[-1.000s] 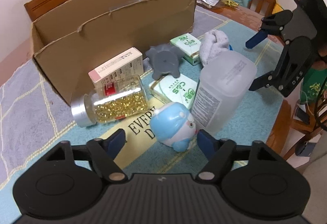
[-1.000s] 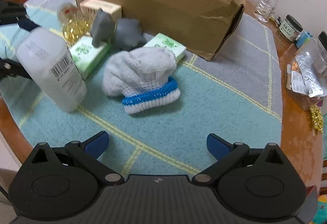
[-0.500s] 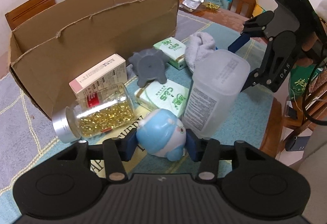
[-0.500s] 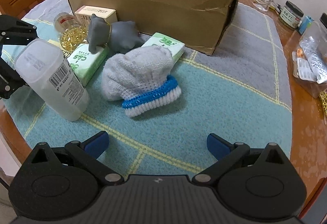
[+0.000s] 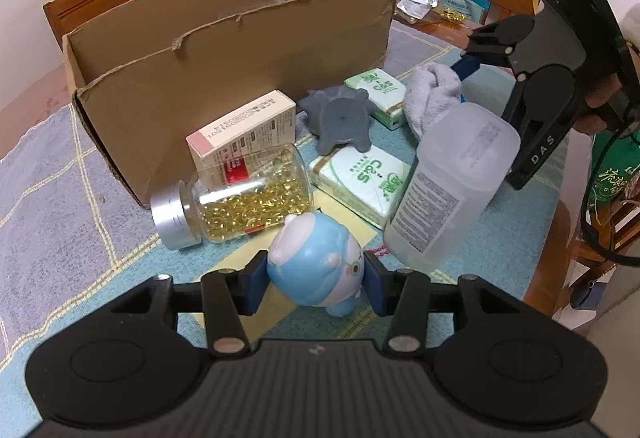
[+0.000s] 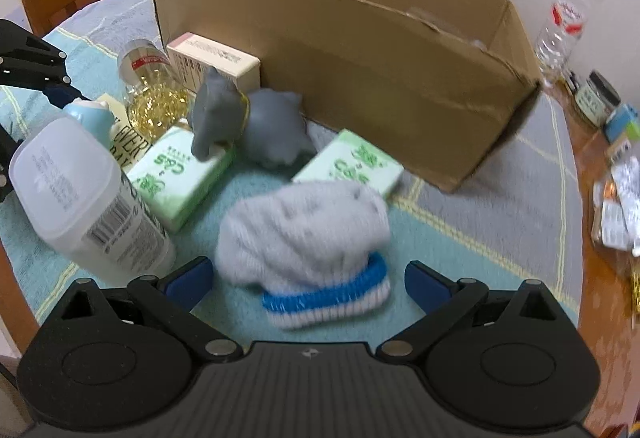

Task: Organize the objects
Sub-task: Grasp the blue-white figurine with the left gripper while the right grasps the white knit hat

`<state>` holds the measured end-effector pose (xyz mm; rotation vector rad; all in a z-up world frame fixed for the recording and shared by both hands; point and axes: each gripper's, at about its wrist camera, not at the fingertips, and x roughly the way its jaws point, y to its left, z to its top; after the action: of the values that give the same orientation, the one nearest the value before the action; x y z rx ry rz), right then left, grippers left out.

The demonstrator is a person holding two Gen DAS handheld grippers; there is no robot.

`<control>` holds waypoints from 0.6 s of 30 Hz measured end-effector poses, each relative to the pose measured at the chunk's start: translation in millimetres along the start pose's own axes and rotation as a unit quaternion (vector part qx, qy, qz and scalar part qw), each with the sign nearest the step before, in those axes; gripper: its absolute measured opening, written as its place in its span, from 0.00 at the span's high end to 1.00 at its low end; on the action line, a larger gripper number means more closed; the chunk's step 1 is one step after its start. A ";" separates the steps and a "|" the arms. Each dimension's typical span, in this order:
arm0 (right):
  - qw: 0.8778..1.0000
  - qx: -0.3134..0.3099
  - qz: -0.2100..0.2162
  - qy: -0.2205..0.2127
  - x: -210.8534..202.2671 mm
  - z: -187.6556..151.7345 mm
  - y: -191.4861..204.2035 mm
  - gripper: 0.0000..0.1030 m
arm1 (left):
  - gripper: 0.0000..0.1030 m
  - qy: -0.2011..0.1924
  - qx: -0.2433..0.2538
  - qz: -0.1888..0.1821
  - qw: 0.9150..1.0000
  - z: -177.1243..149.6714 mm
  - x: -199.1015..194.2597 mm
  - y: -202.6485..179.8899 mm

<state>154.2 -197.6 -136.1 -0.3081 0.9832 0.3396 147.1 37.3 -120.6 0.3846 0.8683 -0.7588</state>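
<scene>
toy (image 5: 316, 270): pale blue, white | hat (image 6: 308, 238): grey, blue-white band | box (image 5: 224, 66): brown

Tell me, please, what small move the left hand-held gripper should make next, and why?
Probably lift straight up. The left hand-held gripper is already shut on the blue toy, which lies close to the capsule jar and the white bottle; rising first should clear them before heading to the cardboard box.

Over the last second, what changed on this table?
The left gripper closed its pads onto the blue toy figure, which it now clamps. The right gripper, open, moved in toward the knit hat, which now lies between its fingers, untouched. The cardboard box, capsule jar and white bottle stayed put.
</scene>
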 end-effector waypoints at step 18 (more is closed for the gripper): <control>1.000 0.021 0.015 0.007 -20.4 17.6 -11.0 0.21 | 0.54 -0.003 -0.021 0.005 1.000 25.1 -30.0 4.7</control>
<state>161.6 -203.3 -108.6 -0.2580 1.0076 0.3437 151.8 38.9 -81.5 0.3484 0.8747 -0.7308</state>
